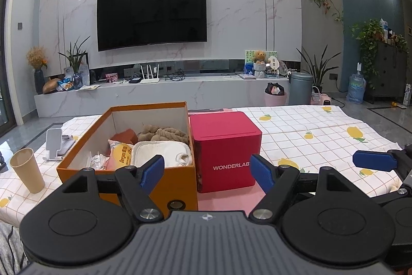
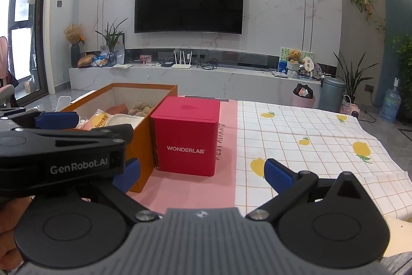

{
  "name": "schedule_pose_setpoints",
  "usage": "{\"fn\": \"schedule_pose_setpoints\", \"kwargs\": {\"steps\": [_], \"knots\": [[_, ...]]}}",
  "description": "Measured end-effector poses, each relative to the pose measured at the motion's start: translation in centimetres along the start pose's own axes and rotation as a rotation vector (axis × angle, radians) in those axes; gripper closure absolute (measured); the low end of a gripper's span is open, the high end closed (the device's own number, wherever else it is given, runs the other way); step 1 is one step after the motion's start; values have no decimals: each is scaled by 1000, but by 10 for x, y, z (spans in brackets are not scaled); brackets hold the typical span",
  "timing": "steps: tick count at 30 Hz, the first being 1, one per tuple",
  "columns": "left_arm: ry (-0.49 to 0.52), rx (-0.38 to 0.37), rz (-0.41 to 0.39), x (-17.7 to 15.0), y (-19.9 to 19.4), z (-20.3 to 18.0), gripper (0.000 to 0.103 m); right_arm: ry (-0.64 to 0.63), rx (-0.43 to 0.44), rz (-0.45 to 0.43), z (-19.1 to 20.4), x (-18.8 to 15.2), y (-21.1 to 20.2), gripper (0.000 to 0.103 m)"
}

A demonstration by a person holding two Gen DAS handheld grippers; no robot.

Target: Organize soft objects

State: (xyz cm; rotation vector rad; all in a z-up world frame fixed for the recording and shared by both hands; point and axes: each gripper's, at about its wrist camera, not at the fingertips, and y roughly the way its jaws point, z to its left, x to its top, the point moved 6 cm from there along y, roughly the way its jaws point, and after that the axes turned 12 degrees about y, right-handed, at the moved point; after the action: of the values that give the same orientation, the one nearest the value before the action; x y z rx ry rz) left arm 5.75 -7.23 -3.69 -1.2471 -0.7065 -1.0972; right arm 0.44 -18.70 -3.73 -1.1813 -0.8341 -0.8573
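Observation:
An open orange box (image 1: 123, 169) (image 2: 144, 130) stands on the table and holds soft things: a white folded cloth (image 1: 159, 151), a brown knitted piece (image 1: 164, 133), a rust-red item (image 1: 127, 136) and a yellow-labelled packet (image 1: 119, 152) (image 2: 101, 120). My left gripper (image 1: 207, 172) is open and empty, in front of the box and the red cube. My right gripper (image 2: 203, 174) is open and empty, to the right of the left one, facing the red cube. The left gripper shows in the right wrist view (image 2: 56, 146).
A red WONDERLAB cube (image 1: 226, 151) (image 2: 188, 138) stands right of the orange box on a pink mat (image 2: 195, 192). A tan paper cup (image 1: 27, 169) and a white phone stand (image 1: 55, 143) are at the left. The lemon-print tablecloth (image 2: 309, 146) covers the table.

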Motion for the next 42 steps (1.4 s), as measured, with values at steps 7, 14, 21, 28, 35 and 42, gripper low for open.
{"fn": "schedule_pose_setpoints", "kwargs": {"steps": [7, 14, 21, 28, 35, 42], "knots": [[-8, 1, 2, 0, 0, 0, 14, 0, 0, -1, -1, -2, 3, 3], [-8, 1, 1, 0, 0, 0, 14, -3, -1, 2, -1, -2, 3, 3], [-10, 1, 2, -1, 0, 0, 14, -10, -7, 3, -2, -3, 4, 3], [-9, 1, 10, -2, 0, 0, 14, -11, -5, 11, -3, -4, 5, 3], [-7, -3, 23, -3, 2, -2, 14, -16, -5, 26, -2, -5, 7, 3], [-7, -2, 24, -3, 3, -2, 14, -19, -6, 25, -3, -5, 7, 4]]}}
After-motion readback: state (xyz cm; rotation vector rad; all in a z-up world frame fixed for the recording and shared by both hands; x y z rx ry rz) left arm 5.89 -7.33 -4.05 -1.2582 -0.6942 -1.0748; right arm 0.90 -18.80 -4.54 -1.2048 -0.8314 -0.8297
